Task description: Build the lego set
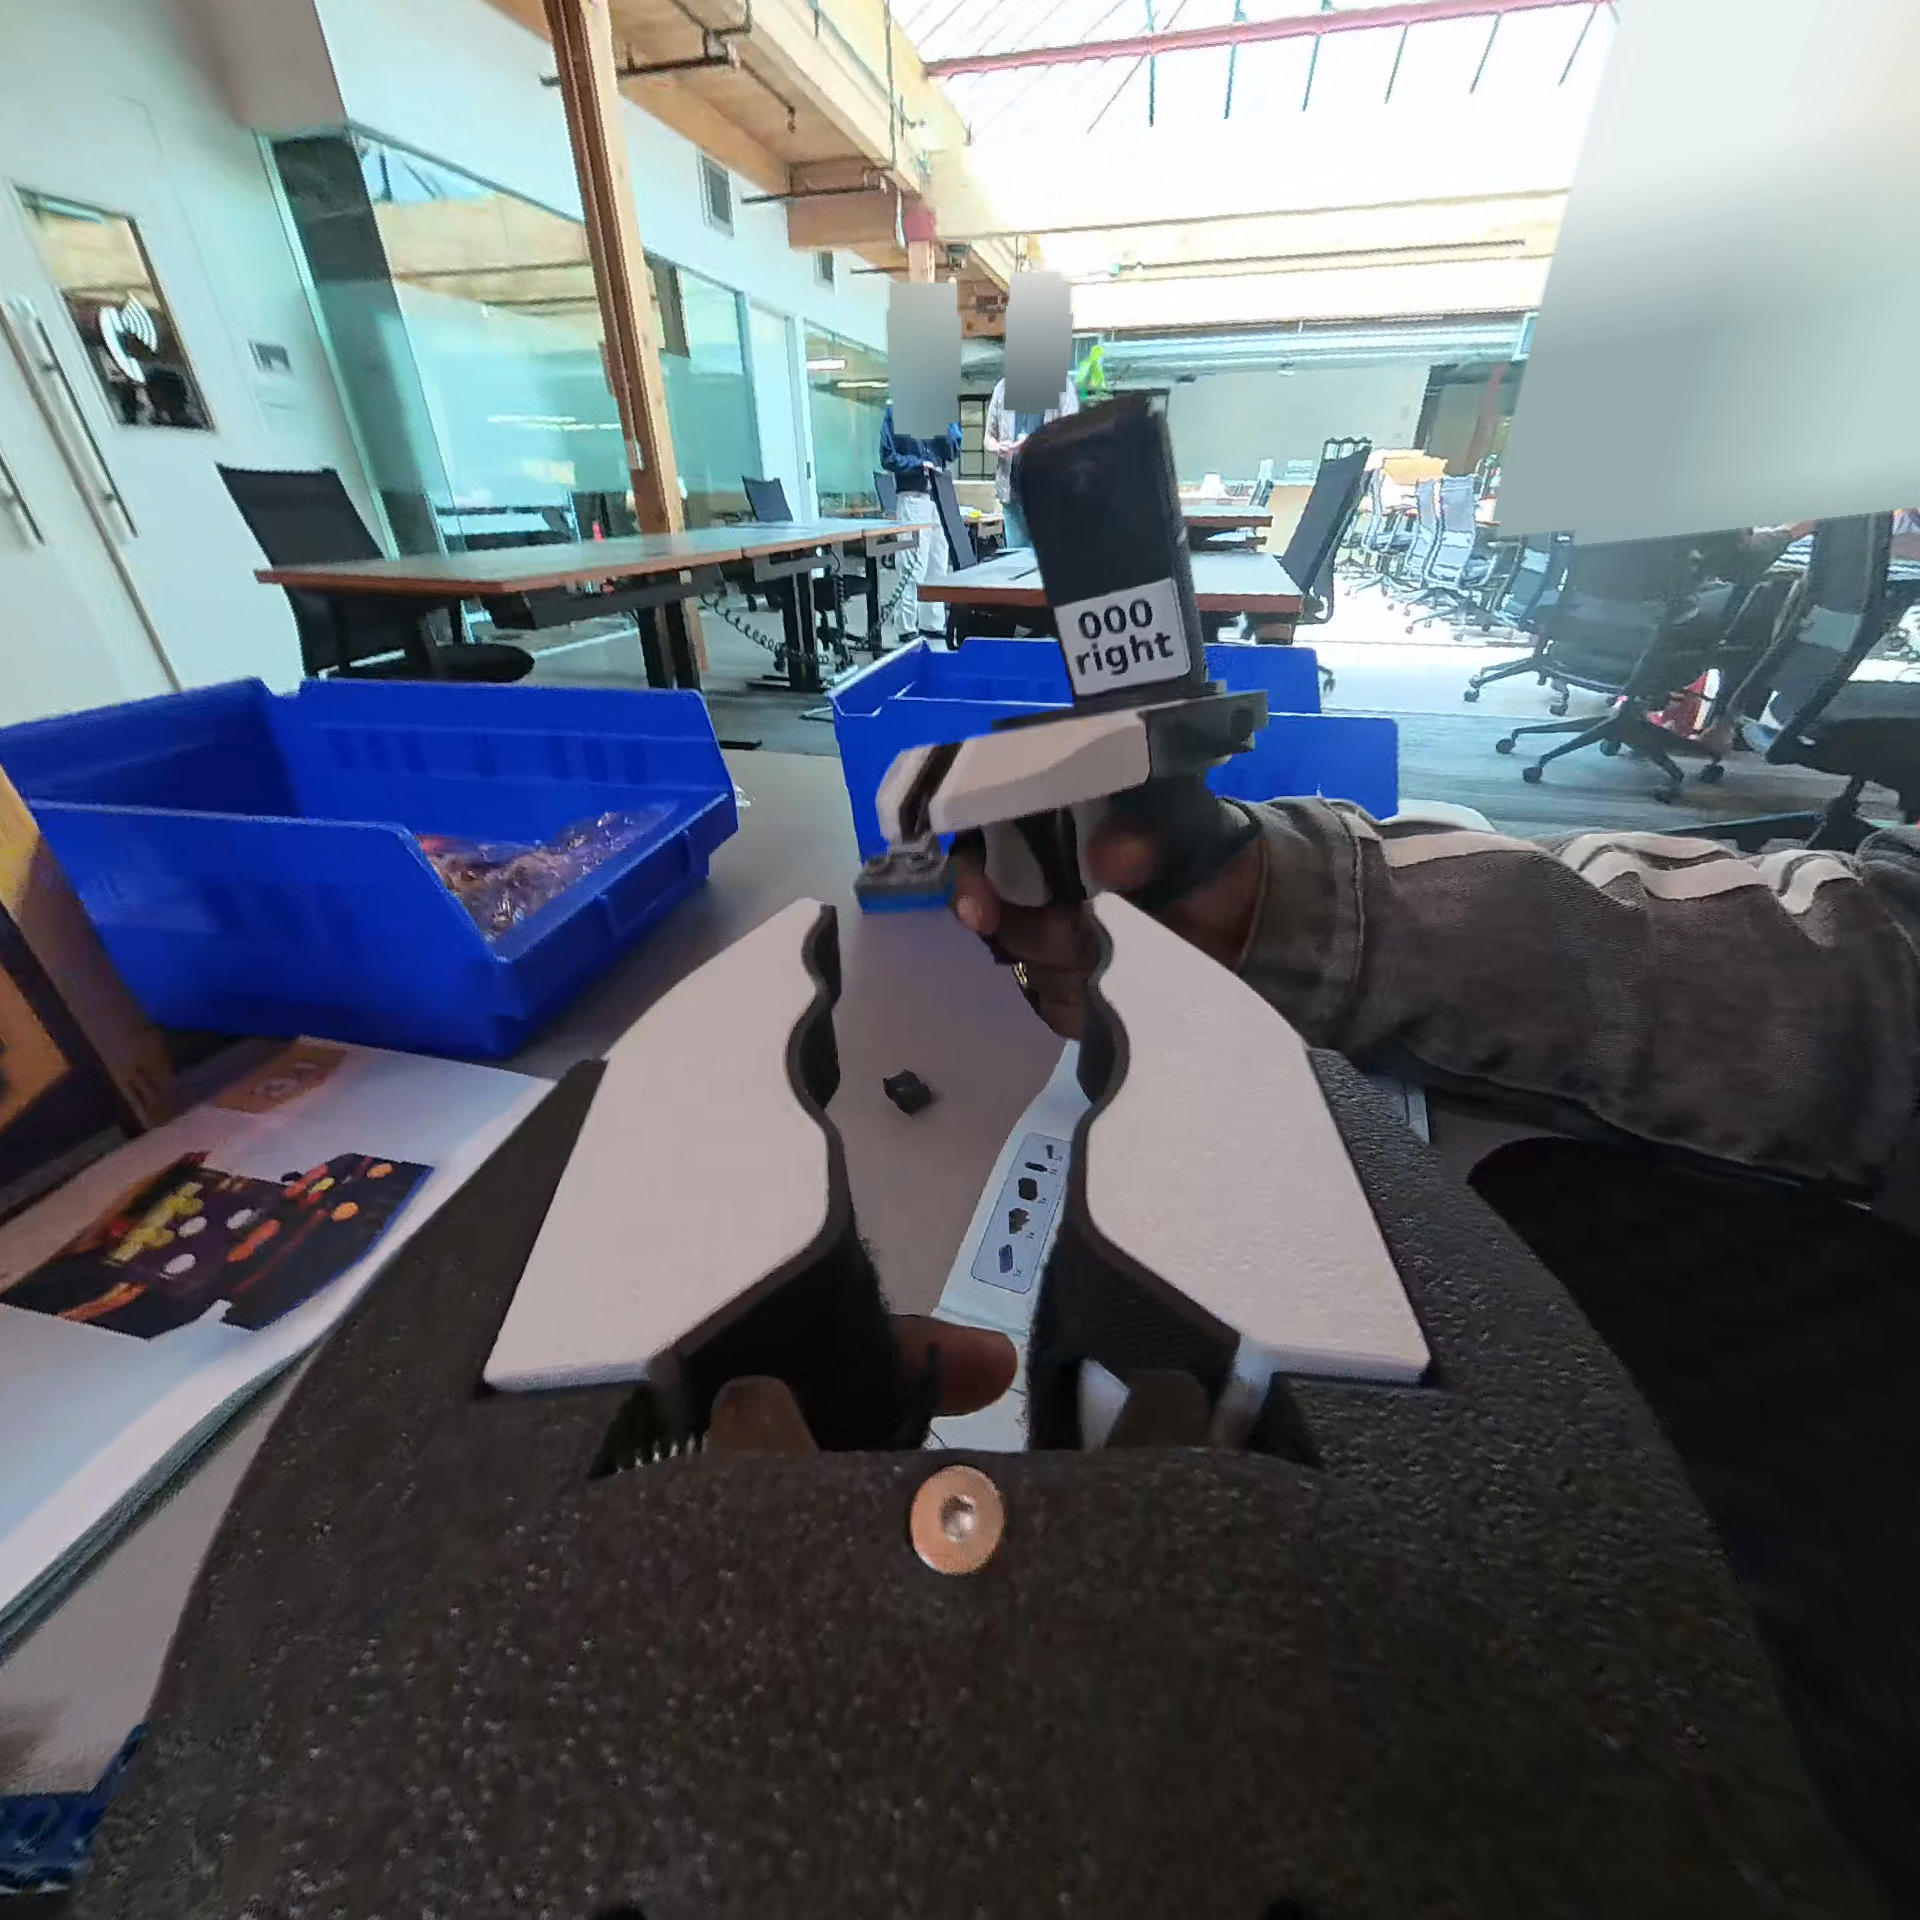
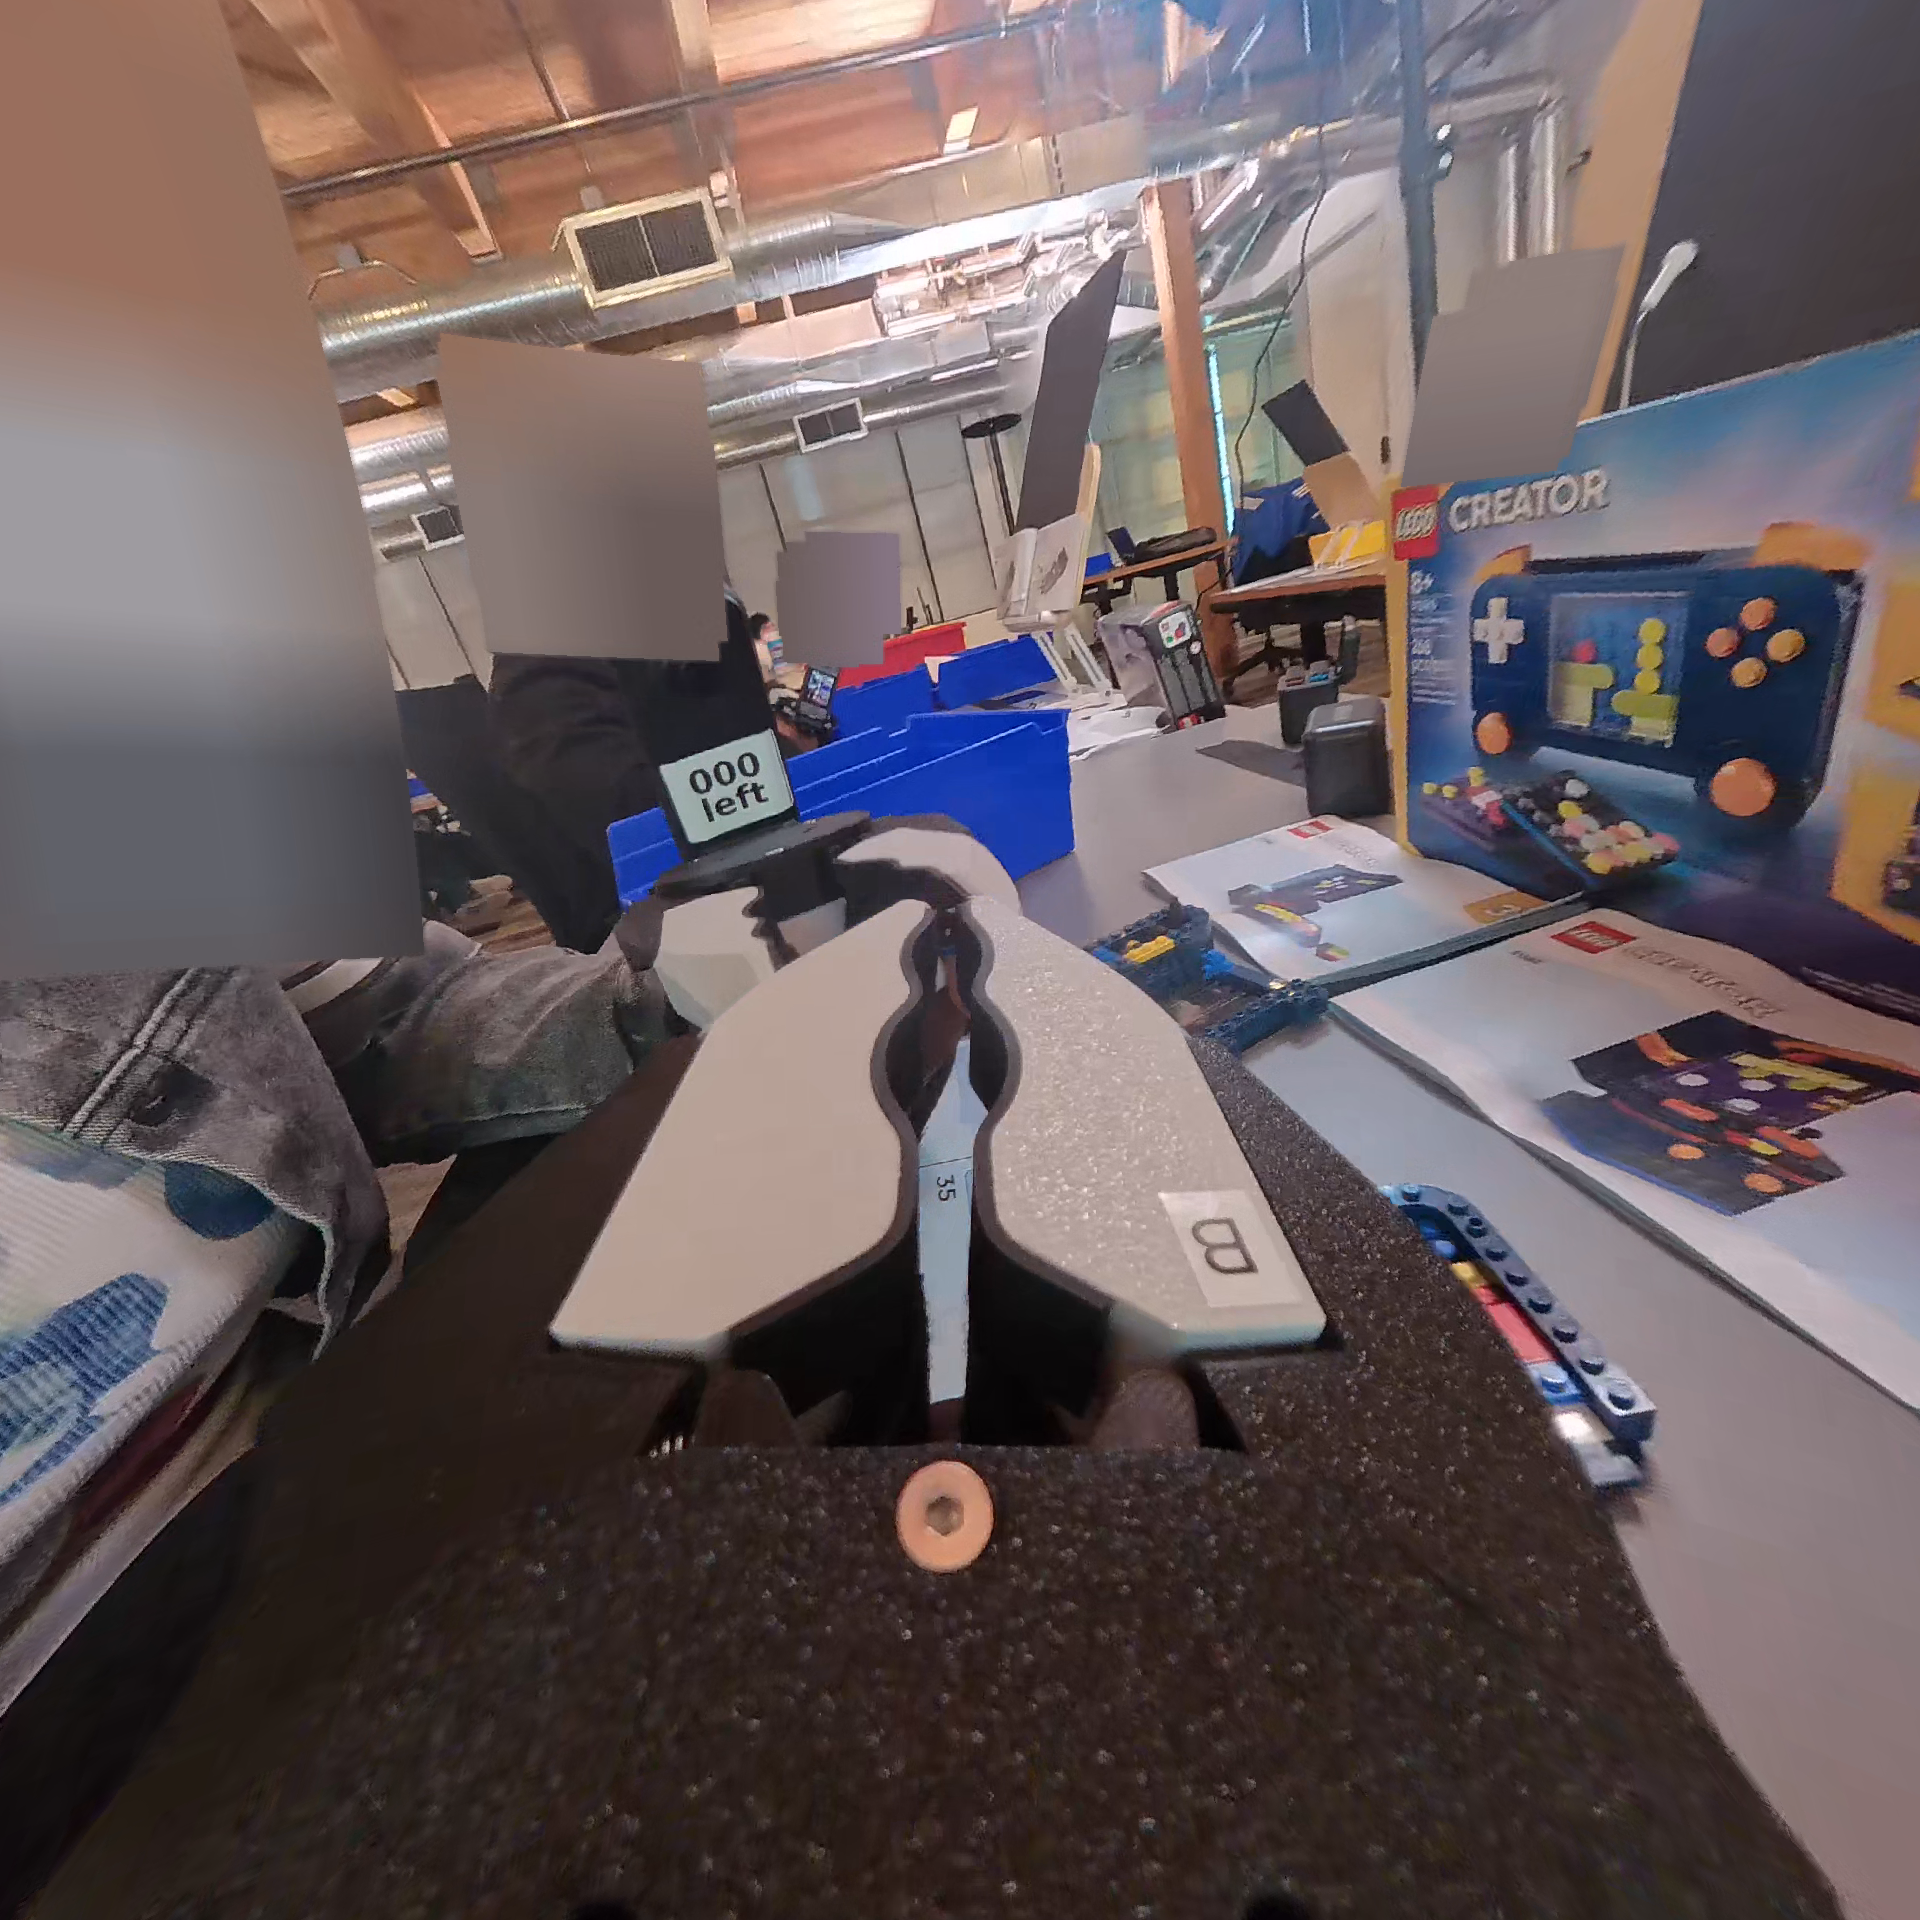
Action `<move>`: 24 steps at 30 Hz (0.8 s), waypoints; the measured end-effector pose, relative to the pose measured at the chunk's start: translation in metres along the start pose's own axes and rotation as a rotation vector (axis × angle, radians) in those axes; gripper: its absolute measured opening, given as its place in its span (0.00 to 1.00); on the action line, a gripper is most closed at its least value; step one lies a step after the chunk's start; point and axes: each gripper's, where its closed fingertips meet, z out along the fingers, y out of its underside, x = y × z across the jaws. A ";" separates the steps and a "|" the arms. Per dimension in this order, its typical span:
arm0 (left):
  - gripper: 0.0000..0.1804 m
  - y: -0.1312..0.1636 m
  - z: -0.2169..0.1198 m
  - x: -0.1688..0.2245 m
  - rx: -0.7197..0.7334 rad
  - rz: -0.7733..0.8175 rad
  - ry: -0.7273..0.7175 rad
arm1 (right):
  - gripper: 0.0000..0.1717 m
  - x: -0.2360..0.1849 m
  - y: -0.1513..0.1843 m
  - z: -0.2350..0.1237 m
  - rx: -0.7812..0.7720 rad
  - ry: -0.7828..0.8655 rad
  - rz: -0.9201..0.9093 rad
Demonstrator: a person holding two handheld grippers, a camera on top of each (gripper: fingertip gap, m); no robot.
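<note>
Nearest in the left wrist view, we saw our left gripper (image 1: 961, 940) with fingers apart above a small black piece (image 1: 907, 1091); beyond, our right gripper (image 1: 902, 821) pinched a grey-and-blue brick (image 1: 902, 881); in the right wrist view, its fingers (image 2: 831, 1049) stood nearly together beside the booklets (image 2: 1621, 1091).

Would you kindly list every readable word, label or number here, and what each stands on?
I leave writing uncopied; these bear it:
White label, right claw handle.
White tag, left claw handle.
White sticker, right claw finger.
Blue box: logo, printing.
Booklets: red logos.
Page beneath the claws: small figures.
</note>
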 end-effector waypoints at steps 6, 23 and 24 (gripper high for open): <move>0.17 -0.007 -0.003 -0.001 0.050 -0.077 0.033 | 0.01 -0.007 0.007 0.011 -0.003 -0.051 0.048; 0.09 0.005 -0.007 -0.007 -0.015 -0.039 -0.009 | 0.01 -0.004 0.018 0.012 -0.025 -0.072 0.086; 0.09 0.004 -0.007 -0.006 -0.010 -0.039 -0.006 | 0.01 -0.005 0.017 0.012 -0.022 -0.075 0.086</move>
